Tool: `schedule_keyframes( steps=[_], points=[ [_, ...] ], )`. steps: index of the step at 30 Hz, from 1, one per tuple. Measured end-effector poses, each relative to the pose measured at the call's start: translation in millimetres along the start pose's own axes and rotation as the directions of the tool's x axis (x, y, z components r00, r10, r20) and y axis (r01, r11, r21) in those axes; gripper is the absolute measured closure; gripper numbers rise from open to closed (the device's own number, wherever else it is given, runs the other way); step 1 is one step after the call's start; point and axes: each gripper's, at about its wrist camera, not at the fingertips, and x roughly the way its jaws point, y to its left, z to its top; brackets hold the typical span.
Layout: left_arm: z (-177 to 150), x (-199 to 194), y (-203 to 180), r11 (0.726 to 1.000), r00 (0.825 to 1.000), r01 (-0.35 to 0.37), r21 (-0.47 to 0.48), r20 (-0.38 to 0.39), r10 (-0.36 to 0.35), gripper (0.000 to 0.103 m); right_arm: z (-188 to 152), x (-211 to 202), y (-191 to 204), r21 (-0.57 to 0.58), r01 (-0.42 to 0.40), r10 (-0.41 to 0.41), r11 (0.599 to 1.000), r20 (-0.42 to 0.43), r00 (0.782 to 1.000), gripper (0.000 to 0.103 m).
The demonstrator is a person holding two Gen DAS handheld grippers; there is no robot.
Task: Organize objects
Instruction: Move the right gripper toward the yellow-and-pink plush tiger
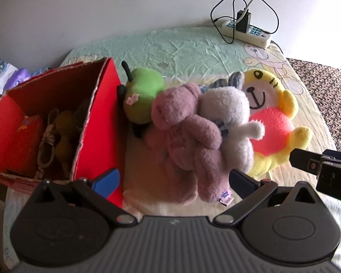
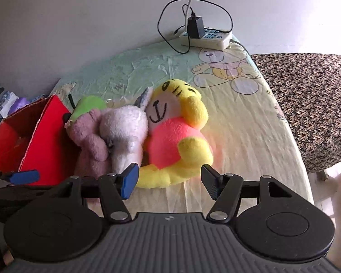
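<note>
Four plush toys lie huddled on the bed sheet (image 1: 181,52) beside an open red box (image 1: 97,113): a green one (image 1: 143,91), a pink bear (image 1: 181,132), a white bunny (image 1: 229,113) and a yellow tiger (image 1: 272,122) with an orange-pink belly. My left gripper (image 1: 174,182) stands open just in front of the pink bear, whose leg reaches between the fingers without touching the pads. My right gripper (image 2: 170,180) is open too, at the tiger's (image 2: 177,136) lower edge. The red box (image 2: 45,141) holds a brown plush (image 1: 63,132).
A power strip (image 2: 206,36) with a charger and looping cables lies at the far edge by the wall. A patterned dark cloth (image 2: 307,104) covers the surface to the right. Packets and clutter (image 1: 9,77) sit behind the box at the left.
</note>
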Motion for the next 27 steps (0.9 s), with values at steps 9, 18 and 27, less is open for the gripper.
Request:
schedule_keyframes(
  steps=[9, 18, 27],
  points=[
    [2, 4, -4, 1.0, 1.0, -0.001, 0.026, -0.011, 0.002, 0.001, 1, 5, -4, 0.001, -0.015, 0.015, 1.0, -0.001, 1.0, 0.039],
    [6, 13, -7, 0.999, 0.999, 0.0, 0.047, -0.035, 0.002, 0.001, 4, 13, -6, 0.009, -0.036, 0.036, 0.999, -0.014, 0.999, 0.039],
    [6, 19, -7, 0.998, 0.999, 0.011, 0.065, -0.048, -0.008, 0.001, 4, 17, -12, 0.039, -0.046, 0.047, 0.998, -0.022, 0.999, 0.04]
  ],
)
